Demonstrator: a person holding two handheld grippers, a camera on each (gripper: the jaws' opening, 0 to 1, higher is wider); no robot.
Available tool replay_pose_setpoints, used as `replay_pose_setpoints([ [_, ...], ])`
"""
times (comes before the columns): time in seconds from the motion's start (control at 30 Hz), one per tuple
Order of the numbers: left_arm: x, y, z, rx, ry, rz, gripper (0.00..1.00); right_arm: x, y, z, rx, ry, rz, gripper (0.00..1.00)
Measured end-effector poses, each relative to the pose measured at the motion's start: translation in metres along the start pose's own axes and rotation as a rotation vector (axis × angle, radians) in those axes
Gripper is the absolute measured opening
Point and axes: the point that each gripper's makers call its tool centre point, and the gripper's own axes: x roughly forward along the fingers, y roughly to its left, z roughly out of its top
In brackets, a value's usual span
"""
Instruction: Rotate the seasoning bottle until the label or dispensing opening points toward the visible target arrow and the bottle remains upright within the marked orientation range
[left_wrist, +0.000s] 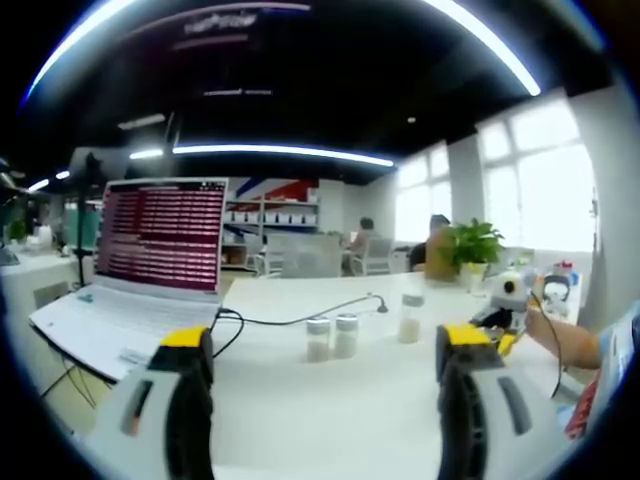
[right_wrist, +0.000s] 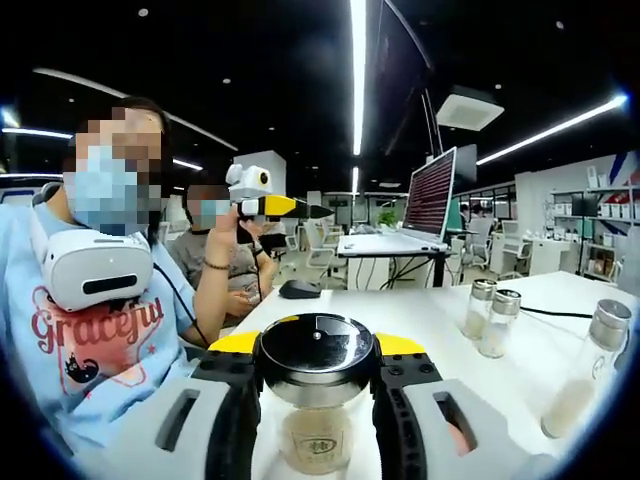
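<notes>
Fingers (right_wrist: 316, 425) clamp round, glossy-lidded glass seasoning bottle (right_wrist: 316, 400) upright.

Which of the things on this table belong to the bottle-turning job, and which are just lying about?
Job:
- seasoning bottle, clamped between the right gripper jaws
- left gripper, open, holding nothing

Lying about:
- laptop and its cable
- pair of shaker bottles
- single shaker bottle
- computer mouse
- potted plant

No target arrow can be seen.
</notes>
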Motion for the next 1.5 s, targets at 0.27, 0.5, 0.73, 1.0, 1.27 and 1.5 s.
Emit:
replay_pose_setpoints([
  [0.27,0.000,0.000,0.000,-0.003,-0.001,0.001,0.98,0.000,-0.002,-0.001,0.008,0.010,-0.021,0.41],
  [0.5,0.001,0.000,0.000,-0.001,0.001,0.002,0.98,-0.001,-0.004,-0.001,0.028,0.007,-0.041,0.41],
  [0.73,0.002,0.000,-0.001,-0.001,0.004,-0.003,0.98,-0.002,-0.006,-0.001,0.040,0.017,-0.066,0.41],
  [1.0,0.000,0.001,0.000,-0.001,0.002,-0.002,0.98,-0.003,-0.009,-0.001,0.048,0.025,-0.098,0.42],
  [1.27,0.001,0.000,0.000,0.001,0.004,-0.003,0.98,-0.006,-0.016,-0.001,0.056,0.029,-0.137,0.41],
  [1.5,0.001,0.002,0.000,-0.003,0.000,0.003,0.98,-0.005,-0.020,-0.001,0.058,0.053,-0.201,0.41],
])
